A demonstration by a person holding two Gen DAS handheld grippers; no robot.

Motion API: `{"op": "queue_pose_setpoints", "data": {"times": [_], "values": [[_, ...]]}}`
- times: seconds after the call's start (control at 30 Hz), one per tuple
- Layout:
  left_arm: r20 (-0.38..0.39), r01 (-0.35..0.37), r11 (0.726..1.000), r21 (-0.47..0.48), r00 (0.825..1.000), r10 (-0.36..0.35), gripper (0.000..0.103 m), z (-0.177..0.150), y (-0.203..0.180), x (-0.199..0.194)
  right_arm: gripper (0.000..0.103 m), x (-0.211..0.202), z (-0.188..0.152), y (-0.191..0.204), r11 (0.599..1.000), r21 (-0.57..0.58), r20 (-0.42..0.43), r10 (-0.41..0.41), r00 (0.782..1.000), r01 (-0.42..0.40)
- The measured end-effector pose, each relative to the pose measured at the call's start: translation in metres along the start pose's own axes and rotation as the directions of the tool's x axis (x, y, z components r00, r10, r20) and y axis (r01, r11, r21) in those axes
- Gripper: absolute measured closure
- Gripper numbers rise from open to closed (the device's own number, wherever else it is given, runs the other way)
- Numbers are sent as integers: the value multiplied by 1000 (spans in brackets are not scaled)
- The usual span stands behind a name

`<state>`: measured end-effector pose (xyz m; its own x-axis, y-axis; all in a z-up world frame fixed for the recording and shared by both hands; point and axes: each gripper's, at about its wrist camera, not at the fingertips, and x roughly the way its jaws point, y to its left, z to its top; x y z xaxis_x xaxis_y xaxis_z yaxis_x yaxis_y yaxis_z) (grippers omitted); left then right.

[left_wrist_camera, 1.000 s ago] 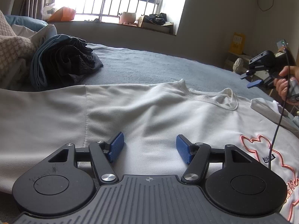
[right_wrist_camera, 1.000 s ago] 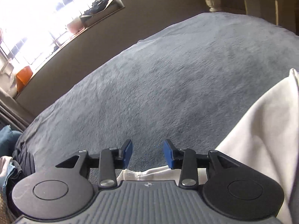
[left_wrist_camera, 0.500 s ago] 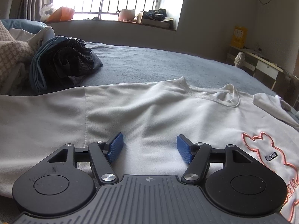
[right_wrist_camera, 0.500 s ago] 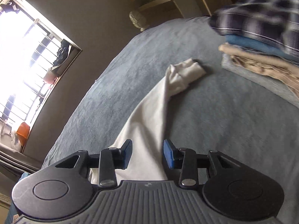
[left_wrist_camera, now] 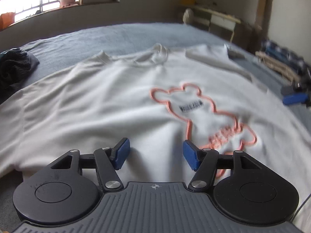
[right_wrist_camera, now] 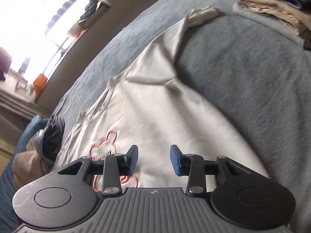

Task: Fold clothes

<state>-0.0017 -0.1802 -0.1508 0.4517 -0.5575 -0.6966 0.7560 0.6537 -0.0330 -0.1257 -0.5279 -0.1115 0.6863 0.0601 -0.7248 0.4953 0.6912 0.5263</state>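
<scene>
Item: dark crumpled garments point(left_wrist_camera: 13, 68), heaped at the far left on the grey bed point(left_wrist_camera: 108, 36), well apart from the work. Item: left claw point(left_wrist_camera: 154, 153), blue pads apart, nothing between them, poised low over the lower body of the shirt. Item: white sweatshirt point(left_wrist_camera: 108, 101), the task's thing, lying face up and spread across the bed, collar point(left_wrist_camera: 155, 56) away from the camera, orange bear-outline print point(left_wrist_camera: 196, 112) on the chest; one sleeve point(right_wrist_camera: 182, 35) runs out toward the right, its cuff point(right_wrist_camera: 202, 14) just beside a stack of folded clothes point(right_wrist_camera: 272, 2). Item: right claw point(right_wrist_camera: 154, 160), pads likewise apart and empty, hovering over the shirt's right side near the print; its blue tip also shows at the right edge of the left view. Step in hand, by judgement: the shirt is laid flat, unfolded, with both claws positioned over it, consistent with lining up a fold. Next move calls for closing each claw on a single edge or sleeve of cloth, pinching fabric without the bed cover, then carrying it evenly across the body.
</scene>
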Motion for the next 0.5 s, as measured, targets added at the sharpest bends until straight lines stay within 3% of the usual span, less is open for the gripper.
{"op": "queue_pose_setpoints", "data": {"times": [0.1, 0.17, 0.27, 0.4, 0.5], "values": [[14, -68, 996, 49, 998, 68, 43, -20, -5, -17, 65, 20, -24, 16, 988, -144, -34, -62, 997, 56], [-19, -73, 997, 40, 997, 74, 42, -35, 7, -35, 65, 20, -39, 10, 972, -198, -45, -137, 989, 126], [-60, -80, 996, 40, 995, 83, 42, -60, 22, -64, 75, 10, -57, -3, 940, -270, -41, -228, 973, 209], [-115, -90, 995, 41, 989, 94, 38, -92, 41, -103, 76, -24, -70, -30, 902, -295, -43, -343, 938, 316], [-89, -78, 997, 23, 993, 80, 38, -91, 40, -117, 78, -46, -73, -48, 883, -256, -58, -421, 905, 394]]}}
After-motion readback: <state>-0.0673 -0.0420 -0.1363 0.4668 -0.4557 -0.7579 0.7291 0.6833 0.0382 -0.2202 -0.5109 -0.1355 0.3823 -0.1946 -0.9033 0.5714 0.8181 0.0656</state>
